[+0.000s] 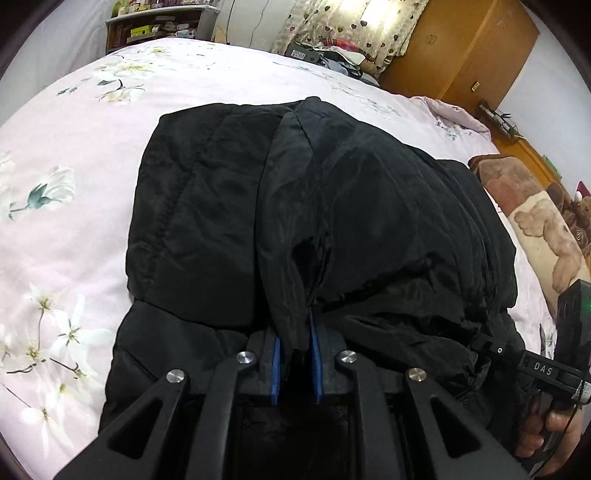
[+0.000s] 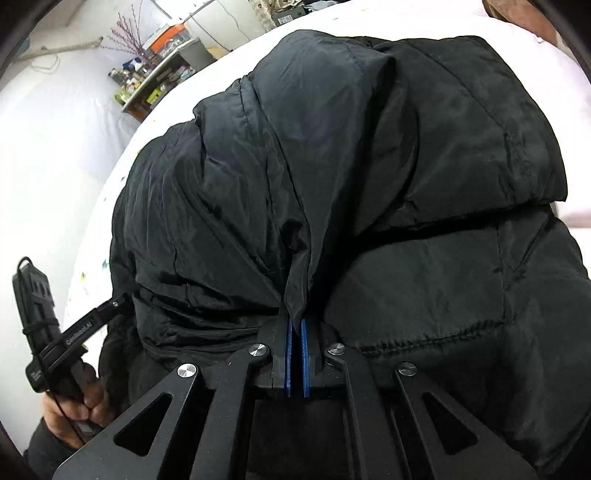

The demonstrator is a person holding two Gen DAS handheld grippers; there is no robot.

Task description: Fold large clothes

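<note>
A large black puffer jacket [image 1: 295,206] lies bunched and partly folded on the pink floral bed [image 1: 74,229]. My left gripper [image 1: 295,347] is shut on a pinch of the jacket's near edge, with cloth between the blue pads [image 1: 275,365]. My right gripper [image 2: 296,343] is shut on another fold of the same jacket [image 2: 332,155], with a flap of cloth standing up between its blue pads [image 2: 304,354]. The right gripper's body shows at the right of the left wrist view [image 1: 535,365]; the left gripper's body shows at the left of the right wrist view [image 2: 74,332].
A brown patterned blanket [image 1: 546,221] lies at the bed's right side. A wooden wardrobe [image 1: 461,48] and a cluttered shelf [image 1: 155,29] stand beyond the bed. Heart-print curtains [image 1: 354,26] hang at the back.
</note>
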